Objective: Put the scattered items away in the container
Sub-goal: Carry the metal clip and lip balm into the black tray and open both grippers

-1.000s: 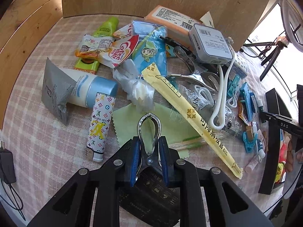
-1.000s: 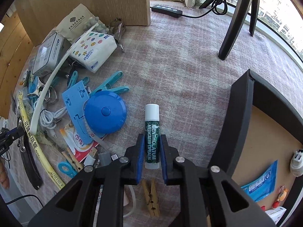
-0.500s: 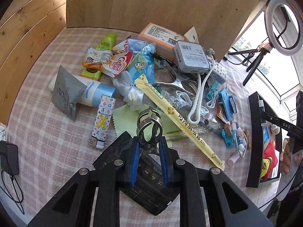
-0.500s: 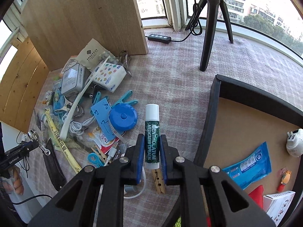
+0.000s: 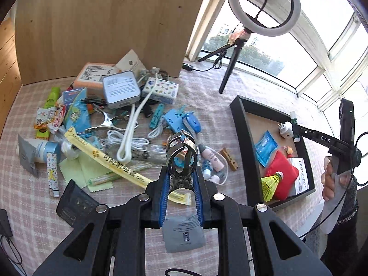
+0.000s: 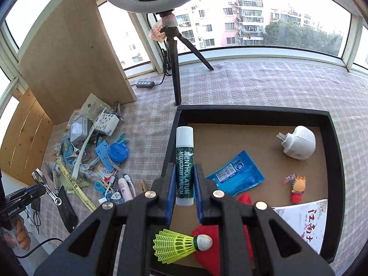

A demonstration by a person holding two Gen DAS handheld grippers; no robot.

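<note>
Right claw (image 6: 182, 189) is being kept clamped on lip balm (image 6: 184, 161) above tray (image 6: 253, 115); left claw (image 5: 180, 186) is clamped on curler (image 5: 181, 156) over desk. Risk: balm being released early, rolling off.

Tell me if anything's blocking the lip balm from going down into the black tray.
Nothing visible does. The right tongs hold the lip balm over the black tray, just inside its left wall. The cardboard floor beneath the tube's tip looks bare; the blue packet and the shuttlecock lie off to the sides.

Left gripper (image 5: 180, 192) jaws clamp a metal clip (image 5: 181, 158) above the clutter.
</note>
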